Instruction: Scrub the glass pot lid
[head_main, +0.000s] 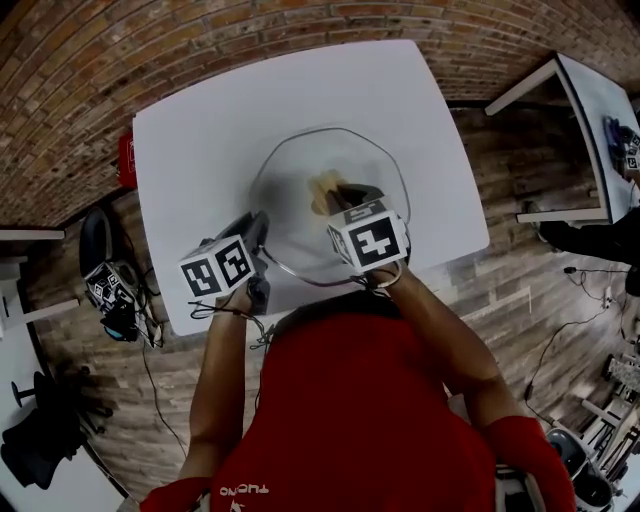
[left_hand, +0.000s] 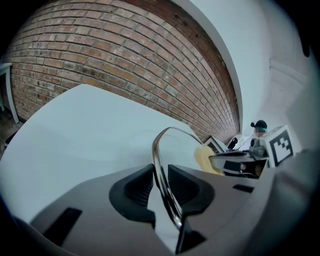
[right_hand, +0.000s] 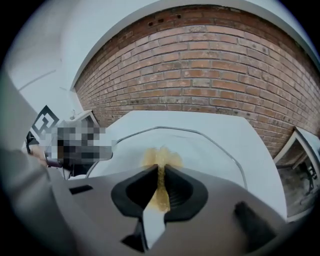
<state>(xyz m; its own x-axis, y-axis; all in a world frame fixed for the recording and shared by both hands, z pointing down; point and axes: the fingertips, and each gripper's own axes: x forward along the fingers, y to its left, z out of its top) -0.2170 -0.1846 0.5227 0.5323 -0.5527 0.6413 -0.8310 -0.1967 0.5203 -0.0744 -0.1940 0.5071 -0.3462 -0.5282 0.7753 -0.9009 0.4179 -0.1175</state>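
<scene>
Left gripper (left_hand: 160, 186) clamps the steel rim (left_hand: 161, 165) of the glass pot lid (head_main: 297, 172), mid-frame on the white table (head_main: 200, 130), while right gripper (right_hand: 159, 187) pinches what looks like a yellow sponge (right_hand: 161, 156) on glass that is probably stiff, slippery and breakable, best held by that rim.

Head view looks steeply down; all 3 show the lid (head_main: 300, 180).

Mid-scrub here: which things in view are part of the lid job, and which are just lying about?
In the job: glass pot lid, its rim clamped in the left claw; yellow scrub pad gripped in the right claw; white table under it.
Lying about: red object beside the table; marker-cube device on the floor; second table at right.
</scene>
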